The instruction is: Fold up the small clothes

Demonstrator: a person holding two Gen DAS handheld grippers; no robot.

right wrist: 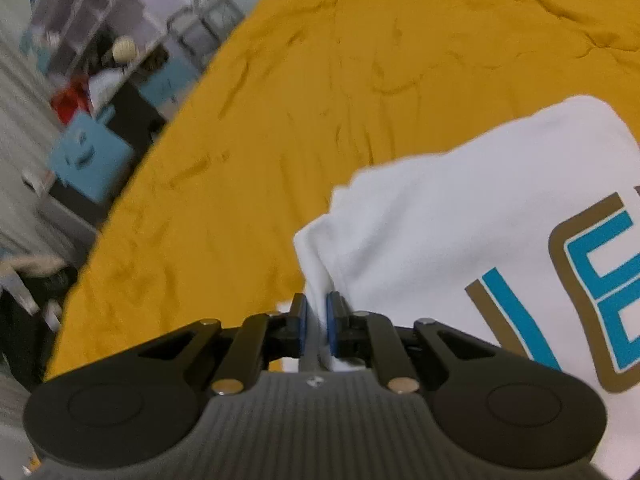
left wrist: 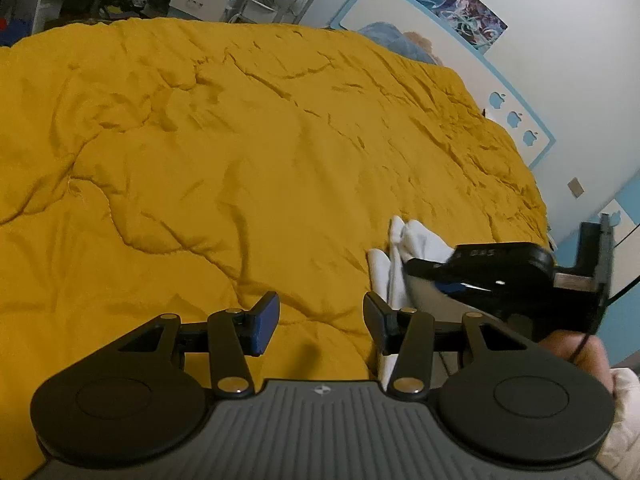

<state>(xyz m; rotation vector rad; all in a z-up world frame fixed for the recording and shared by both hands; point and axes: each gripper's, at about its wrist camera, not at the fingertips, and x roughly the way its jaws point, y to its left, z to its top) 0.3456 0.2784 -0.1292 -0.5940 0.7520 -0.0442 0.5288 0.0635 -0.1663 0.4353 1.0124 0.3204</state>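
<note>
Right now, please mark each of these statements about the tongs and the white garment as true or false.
1. The right tongs are shut on the white garment. True.
2. The left tongs grip the garment too. False: they stand open, nothing between the pads.
3. The bed cover is blue. False: it is mustard yellow.
4. The garment bears blue letters with a brown outline. True.
5. The garment lies neatly folded. False: it hangs bunched from the right tongs.
</note>
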